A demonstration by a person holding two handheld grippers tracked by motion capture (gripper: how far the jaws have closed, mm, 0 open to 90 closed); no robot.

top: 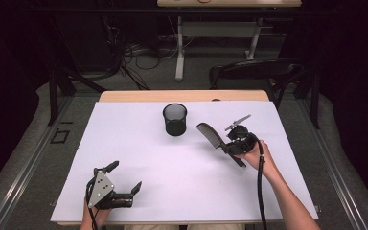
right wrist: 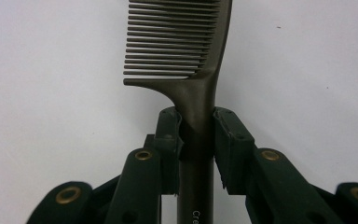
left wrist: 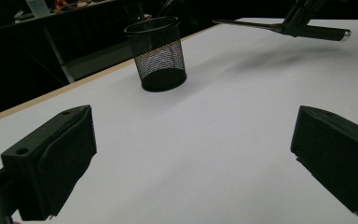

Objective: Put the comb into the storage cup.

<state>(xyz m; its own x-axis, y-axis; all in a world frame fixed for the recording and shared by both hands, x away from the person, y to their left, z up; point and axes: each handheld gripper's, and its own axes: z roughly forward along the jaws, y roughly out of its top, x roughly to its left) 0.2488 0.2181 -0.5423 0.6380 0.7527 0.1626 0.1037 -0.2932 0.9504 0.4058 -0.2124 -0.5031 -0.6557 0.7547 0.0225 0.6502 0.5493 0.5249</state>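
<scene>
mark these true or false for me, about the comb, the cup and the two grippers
1. The right gripper is clamped on the comb by its handle. True.
2. The comb lies inside the mesh cup. False: it is held above the table, to the right of the cup.
3. The left gripper holds the cup. False: its jaws are open with nothing between them, near the table's front edge.
4. The cup stands upright. True.
5. The comb's teeth end points toward the cup in the high view. True.
</scene>
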